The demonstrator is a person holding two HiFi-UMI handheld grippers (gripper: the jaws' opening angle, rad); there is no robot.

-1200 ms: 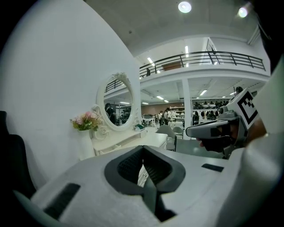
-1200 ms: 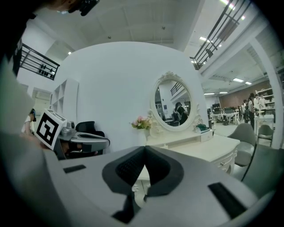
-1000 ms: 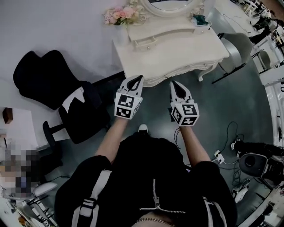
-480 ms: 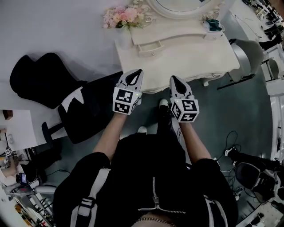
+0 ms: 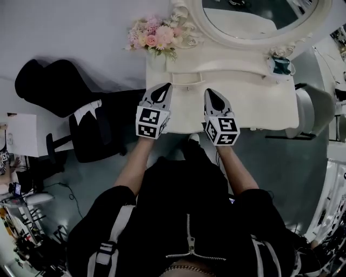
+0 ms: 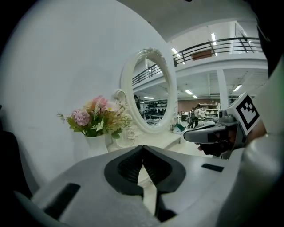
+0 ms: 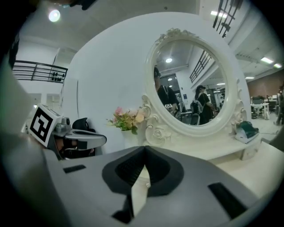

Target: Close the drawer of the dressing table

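The cream dressing table (image 5: 259, 103) stands straight ahead, with an oval mirror (image 5: 259, 16) at its back. A small drawer (image 5: 187, 78) with a handle sticks out of the raised shelf under the mirror. My left gripper (image 5: 164, 89) is shut and empty, its tip over the table top just short of the drawer's left end. To its right, my right gripper (image 5: 210, 93) is also shut and empty, at about the same depth. In the left gripper view the left gripper (image 6: 143, 147) points at the vase and mirror. The right gripper (image 7: 144, 148) faces the mirror base.
A vase of pink flowers (image 5: 154, 39) stands at the table's back left corner, a small teal item (image 5: 281, 65) at the back right. A black office chair (image 5: 54, 92) with dark cloth is on the left, a grey seat (image 5: 312, 113) on the right.
Both grippers have moved forward side by side toward the dressing table, and their tips now reach over its top. The table and mirror fill more of the view. Both jaws stayed shut.
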